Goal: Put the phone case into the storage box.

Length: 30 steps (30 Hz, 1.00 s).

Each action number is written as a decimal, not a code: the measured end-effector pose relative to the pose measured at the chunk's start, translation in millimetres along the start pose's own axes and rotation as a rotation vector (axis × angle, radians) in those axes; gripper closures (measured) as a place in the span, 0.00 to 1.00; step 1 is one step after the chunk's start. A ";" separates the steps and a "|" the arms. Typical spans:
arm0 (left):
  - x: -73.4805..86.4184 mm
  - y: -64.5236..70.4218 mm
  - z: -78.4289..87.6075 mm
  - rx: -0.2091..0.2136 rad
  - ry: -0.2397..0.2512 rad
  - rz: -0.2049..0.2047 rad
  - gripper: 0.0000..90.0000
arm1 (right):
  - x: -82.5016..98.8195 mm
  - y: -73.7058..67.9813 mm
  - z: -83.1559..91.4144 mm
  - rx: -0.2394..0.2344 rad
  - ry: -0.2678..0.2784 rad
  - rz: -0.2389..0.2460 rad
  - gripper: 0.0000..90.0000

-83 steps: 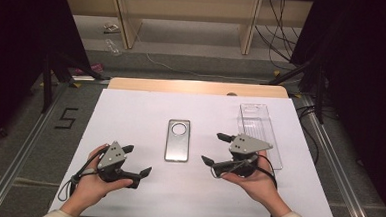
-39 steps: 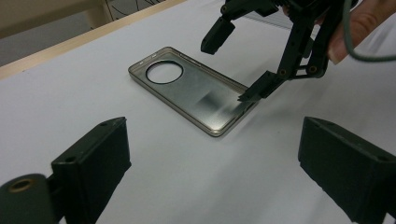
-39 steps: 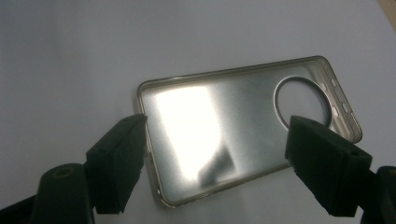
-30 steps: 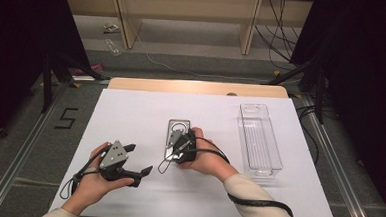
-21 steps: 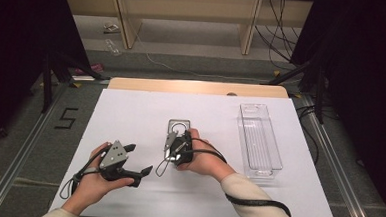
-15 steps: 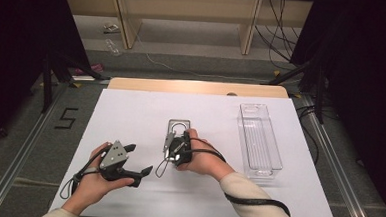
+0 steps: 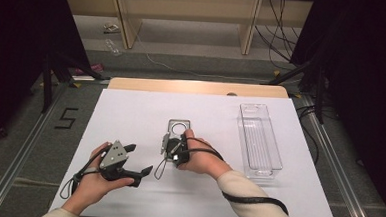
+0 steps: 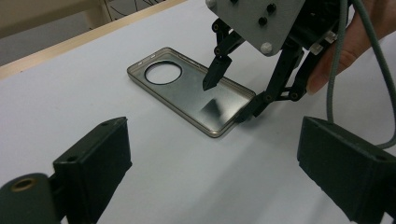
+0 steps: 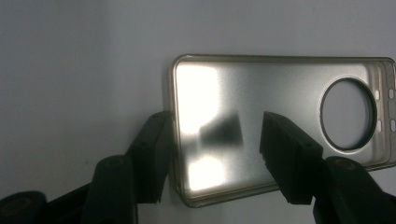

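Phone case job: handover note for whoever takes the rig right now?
Right tool: jaws have just been closing, astride the near short end of the phone case, one outside the rim, one above the inside; grip not yet firm.
Left tool: open, idle on the table.
Case lies flat at mid-table; clear tray at right holds nothing.
Done: approach. Left: grasp and lift, probably into the tray.
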<state>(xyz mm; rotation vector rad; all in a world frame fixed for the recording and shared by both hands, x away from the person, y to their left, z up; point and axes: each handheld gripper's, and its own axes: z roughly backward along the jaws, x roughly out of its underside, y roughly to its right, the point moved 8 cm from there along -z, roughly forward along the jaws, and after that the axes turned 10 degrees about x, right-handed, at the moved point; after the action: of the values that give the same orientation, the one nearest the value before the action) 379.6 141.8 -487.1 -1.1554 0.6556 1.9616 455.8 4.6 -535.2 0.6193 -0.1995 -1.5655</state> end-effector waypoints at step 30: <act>-0.1 0.2 0.4 0.005 0.000 -0.002 0.11 | -4.9 -13.0 3.1 -0.061 -0.056 0.092 0.88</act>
<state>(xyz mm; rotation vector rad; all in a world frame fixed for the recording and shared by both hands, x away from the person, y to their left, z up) 379.3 141.9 -486.8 -1.1531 0.6588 1.9567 442.9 10.0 -537.6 0.5116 -0.2188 -1.4956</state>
